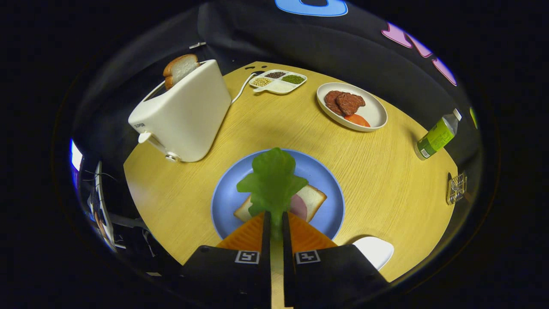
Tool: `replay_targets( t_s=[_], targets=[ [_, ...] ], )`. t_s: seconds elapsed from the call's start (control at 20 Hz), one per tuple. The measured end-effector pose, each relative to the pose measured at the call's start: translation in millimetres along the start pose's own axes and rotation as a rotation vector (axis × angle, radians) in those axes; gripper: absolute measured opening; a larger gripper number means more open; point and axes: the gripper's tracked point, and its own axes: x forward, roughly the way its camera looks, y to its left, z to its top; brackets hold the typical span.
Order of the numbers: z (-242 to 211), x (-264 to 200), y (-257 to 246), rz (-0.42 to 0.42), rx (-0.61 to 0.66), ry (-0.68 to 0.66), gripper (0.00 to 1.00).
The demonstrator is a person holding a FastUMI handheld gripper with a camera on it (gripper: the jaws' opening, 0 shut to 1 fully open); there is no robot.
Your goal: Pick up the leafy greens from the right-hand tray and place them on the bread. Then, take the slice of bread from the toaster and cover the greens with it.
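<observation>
My gripper [275, 219] is shut on the stem of the leafy greens [272, 180], which stick out ahead of the fingers. They hang over a blue plate [223, 197] that holds a slice of bread [312, 198] with a pink ham slice [299, 207] on it. Whether the leaf touches the bread I cannot tell. Beyond the plate to the left stands a white toaster [188, 116] with a slice of bread [180, 68] poking out of its slot.
A white plate [375, 112] with meat patties and a tomato slice lies at the far right. A divided dish of seeds [279, 80] sits at the back. A green-labelled bottle [437, 136] lies at the table's right edge. A white tray [374, 251] is beside my fingers on the right.
</observation>
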Motion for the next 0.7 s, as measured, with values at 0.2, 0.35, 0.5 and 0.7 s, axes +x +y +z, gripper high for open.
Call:
replay_targets(
  t_s=[0.2,0.35,0.5,0.7],
  targets=[
    [4,-1,-6,-0.015,0.019,-0.014,0.32],
    [7,-6,-8,-0.017,0.028,-0.032,0.44],
    [15,-17,-10,-0.018,0.037,-0.067,0.47],
    [32,-39,-4,-0.006,0.035,-0.138,0.55]
  ],
)
